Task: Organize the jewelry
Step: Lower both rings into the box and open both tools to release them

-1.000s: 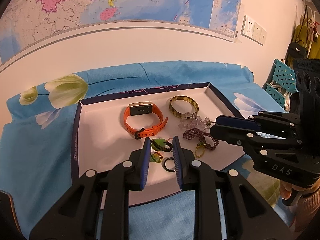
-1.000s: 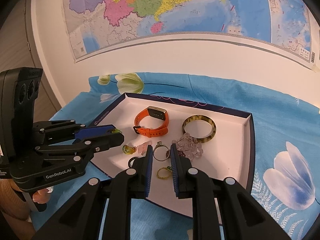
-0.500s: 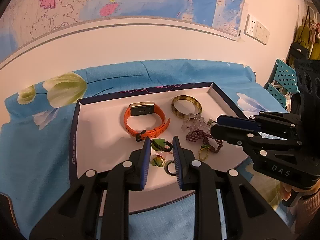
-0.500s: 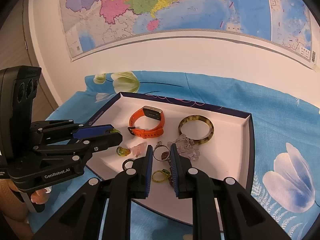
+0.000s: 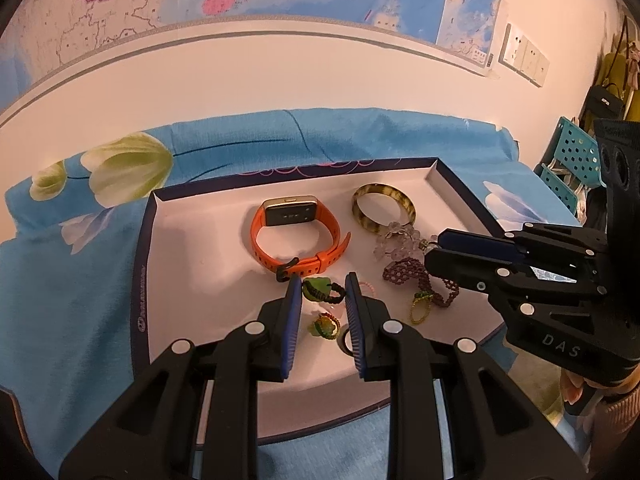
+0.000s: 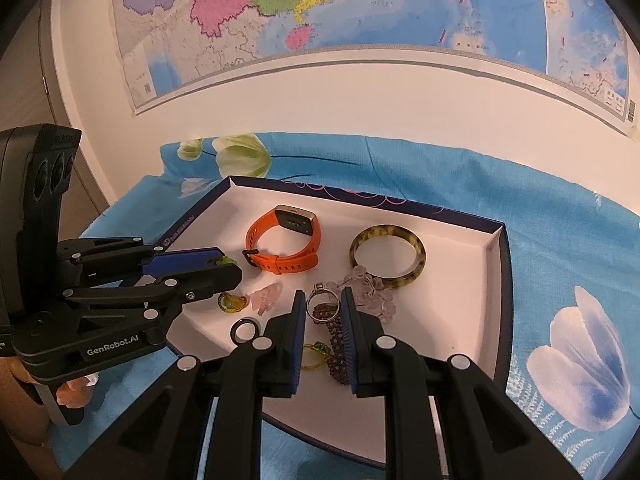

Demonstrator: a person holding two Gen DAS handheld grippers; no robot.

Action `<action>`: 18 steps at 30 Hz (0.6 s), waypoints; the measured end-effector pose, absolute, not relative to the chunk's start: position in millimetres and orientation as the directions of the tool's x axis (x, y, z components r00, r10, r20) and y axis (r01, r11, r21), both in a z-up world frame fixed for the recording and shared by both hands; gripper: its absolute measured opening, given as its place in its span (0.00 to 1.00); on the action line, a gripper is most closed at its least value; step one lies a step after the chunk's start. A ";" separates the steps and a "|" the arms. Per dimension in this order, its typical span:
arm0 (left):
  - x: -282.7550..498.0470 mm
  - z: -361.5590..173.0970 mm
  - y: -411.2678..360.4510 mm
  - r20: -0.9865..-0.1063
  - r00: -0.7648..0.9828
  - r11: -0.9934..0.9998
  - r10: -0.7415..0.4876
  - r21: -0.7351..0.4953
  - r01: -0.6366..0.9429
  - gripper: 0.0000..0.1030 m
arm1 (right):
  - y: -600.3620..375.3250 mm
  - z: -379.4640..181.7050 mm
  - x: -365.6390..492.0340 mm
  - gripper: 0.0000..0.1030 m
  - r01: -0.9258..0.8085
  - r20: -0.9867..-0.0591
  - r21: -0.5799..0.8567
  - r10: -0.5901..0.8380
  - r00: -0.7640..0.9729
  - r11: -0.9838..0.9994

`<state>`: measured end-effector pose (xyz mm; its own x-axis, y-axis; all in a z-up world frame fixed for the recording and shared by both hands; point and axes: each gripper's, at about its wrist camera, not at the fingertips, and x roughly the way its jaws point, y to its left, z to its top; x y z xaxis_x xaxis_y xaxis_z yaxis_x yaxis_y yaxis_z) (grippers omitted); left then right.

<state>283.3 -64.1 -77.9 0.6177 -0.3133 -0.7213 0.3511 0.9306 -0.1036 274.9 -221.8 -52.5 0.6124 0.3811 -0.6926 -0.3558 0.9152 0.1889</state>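
A shallow white tray with a dark blue rim (image 5: 141,280) (image 6: 505,280) lies on the blue flowered cloth. In it are an orange watch (image 5: 296,232) (image 6: 286,246), a tortoiseshell bangle (image 5: 383,209) (image 6: 387,254), a clear bead bracelet (image 5: 398,240) (image 6: 370,292), a purple beaded bracelet (image 5: 416,276) (image 6: 338,344), a green pendant on black cord (image 5: 320,289), small rings (image 5: 323,325) (image 6: 245,330) and a yellow-green loop (image 5: 420,308) (image 6: 316,354). My left gripper (image 5: 321,286) (image 6: 228,268) is open above the green pendant. My right gripper (image 6: 322,300) (image 5: 434,248) is open above the purple bracelet and a metal ring (image 6: 318,304).
A map hangs on the white wall behind the table (image 6: 360,20). Wall sockets (image 5: 524,58), a teal perforated chair (image 5: 568,168) and hanging bags (image 5: 608,92) are at the right. The cloth (image 5: 68,300) extends to the left and right of the tray.
Both grippers have drawn back a little toward the tray's near edge, so the jewelry sits farther ahead of the fingertips. Both stay open and empty; no item has moved.
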 end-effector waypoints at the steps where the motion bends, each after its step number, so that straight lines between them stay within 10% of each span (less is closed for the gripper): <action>1: 284.0 -78.6 -63.9 -0.723 0.616 0.931 -0.312 -0.105 0.349 0.22 | -222.2 -52.7 275.3 0.15 -0.355 -0.694 0.189 0.380 0.612 0.916; 18: 293.3 -85.5 -62.0 -0.738 0.607 0.939 -0.296 -0.108 0.327 0.22 | -220.9 -57.3 285.8 0.16 -0.333 -0.710 0.181 0.357 0.607 0.925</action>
<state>293.3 -62.0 -85.5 0.6065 -0.2959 -0.7380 0.3271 0.9388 -0.1075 285.8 -220.9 -57.3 0.6065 0.3571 -0.7103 -0.3334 0.9253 0.1806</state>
